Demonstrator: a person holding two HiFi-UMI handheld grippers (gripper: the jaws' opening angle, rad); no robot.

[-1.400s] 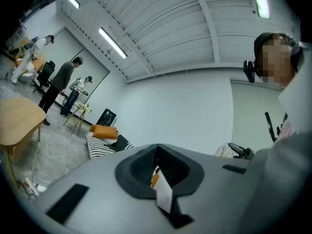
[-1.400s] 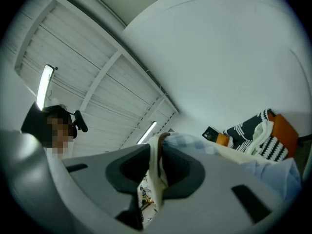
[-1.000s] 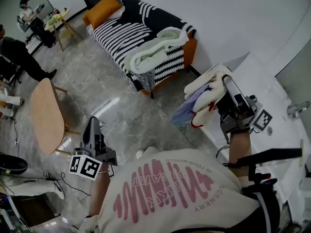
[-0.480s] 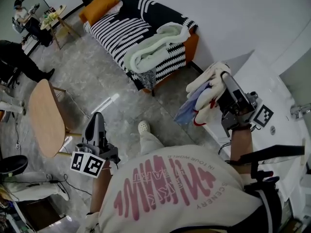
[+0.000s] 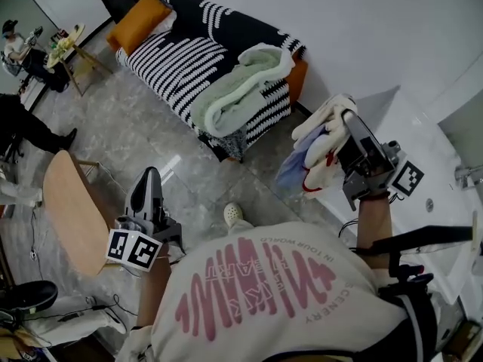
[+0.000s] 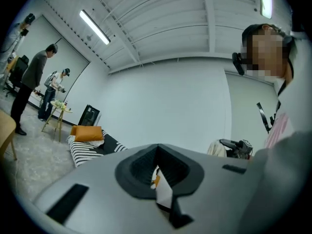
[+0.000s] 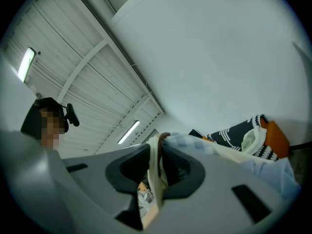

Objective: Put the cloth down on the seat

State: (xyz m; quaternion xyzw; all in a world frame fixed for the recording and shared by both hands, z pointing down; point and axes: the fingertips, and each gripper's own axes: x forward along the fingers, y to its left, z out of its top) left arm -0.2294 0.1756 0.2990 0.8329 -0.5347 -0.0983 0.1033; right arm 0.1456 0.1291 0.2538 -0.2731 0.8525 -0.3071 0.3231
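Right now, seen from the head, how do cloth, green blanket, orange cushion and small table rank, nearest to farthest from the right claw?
1. cloth: clamped in the right claw.
2. green blanket: sofa's near end.
3. orange cushion: sofa's far end.
4. small table: far upper left, beyond the sofa.

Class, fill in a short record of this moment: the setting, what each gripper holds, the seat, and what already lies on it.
Setting: room with a striped sofa
Right gripper: shut on a bundled pale cloth, held in the air, away from the sofa
Left gripper: jaws together, empty
On the sofa: a pale green blanket, an orange cushion
Cloth on seat: not yet
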